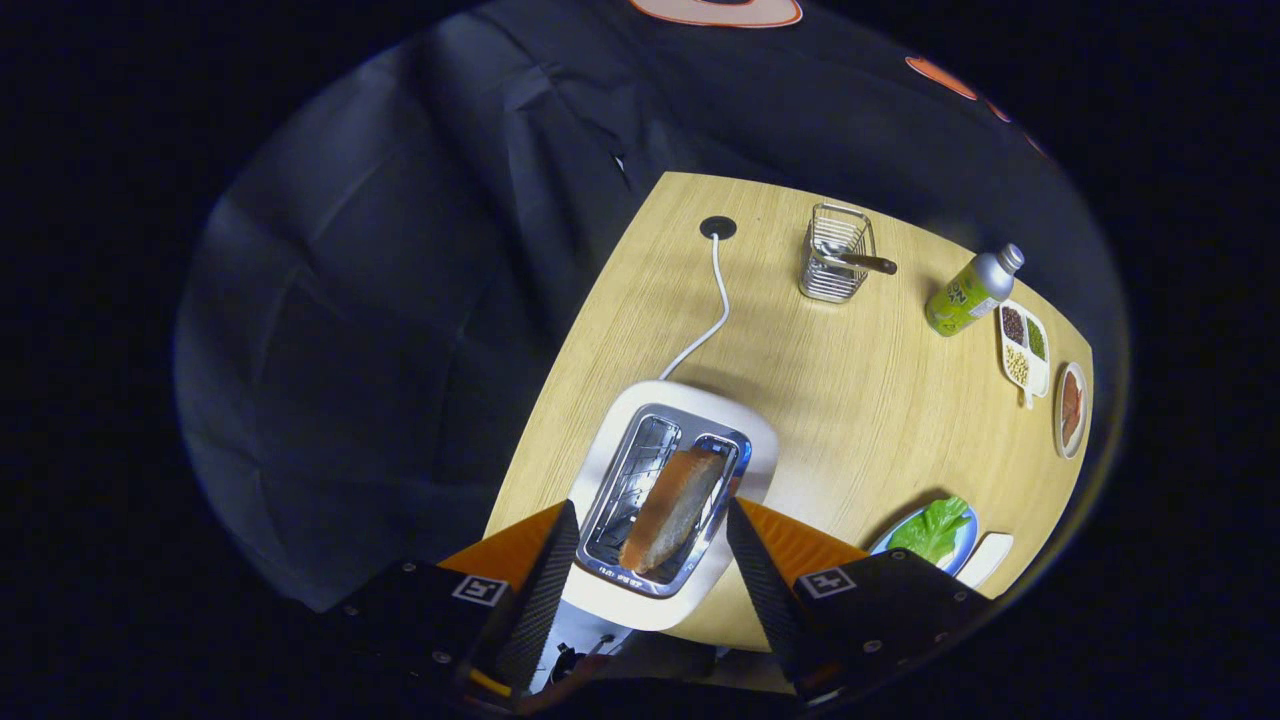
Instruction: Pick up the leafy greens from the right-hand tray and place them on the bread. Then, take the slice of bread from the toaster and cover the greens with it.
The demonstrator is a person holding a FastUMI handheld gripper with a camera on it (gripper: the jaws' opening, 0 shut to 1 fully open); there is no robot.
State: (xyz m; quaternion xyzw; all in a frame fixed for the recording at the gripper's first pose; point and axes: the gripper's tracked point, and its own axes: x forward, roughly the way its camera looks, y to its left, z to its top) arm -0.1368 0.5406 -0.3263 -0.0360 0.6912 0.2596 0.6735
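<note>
Gripper (650, 560) wide open, holding nothing, above golden-crusted bread slice (672, 508) in white chrome-slot toaster (676, 500) at frame's lower centre; risk: off-centre closing w/ 2 fingers could hit slot rim, slice slips.

Fisheye looks steeply down; toaster (672, 505) near.

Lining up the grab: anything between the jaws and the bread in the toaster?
Nothing. In the gripper view the open gripper straddles the bread standing in the toaster.

bottle (970, 294) label: unreadable | toaster (668, 500) front print: too small to read
</note>
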